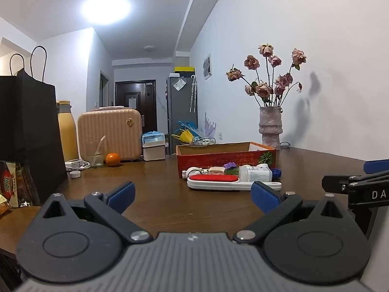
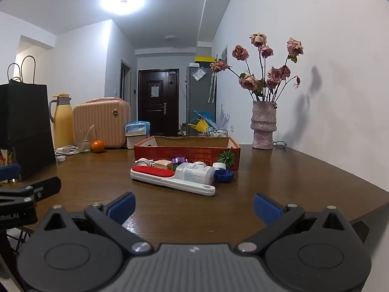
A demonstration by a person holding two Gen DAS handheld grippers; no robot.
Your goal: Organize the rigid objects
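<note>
Surface [image 2: 170, 209]: dark wood, mostly bare ahead of both tools. Red box [image 2: 187, 153] sits straight ahead, open top, looks empty from here. Just in front of it, touching or nearly so: white lint brush with red pad [image 2: 170, 178], white bottle [image 2: 194, 172] on its side, blue cap [image 2: 223, 175], small bits behind them. Left tool [image 1: 193, 196] and right tool [image 2: 194, 205] both fully spread, nothing between the pads. Step: approach, nothing picked yet. Next probably calls for reaching forward, closing on the brush handle, lifting it over the box wall.

Two low side-by-side wrist views, facing table [image 1: 155, 194], sharing box [image 2: 187, 152]
</note>
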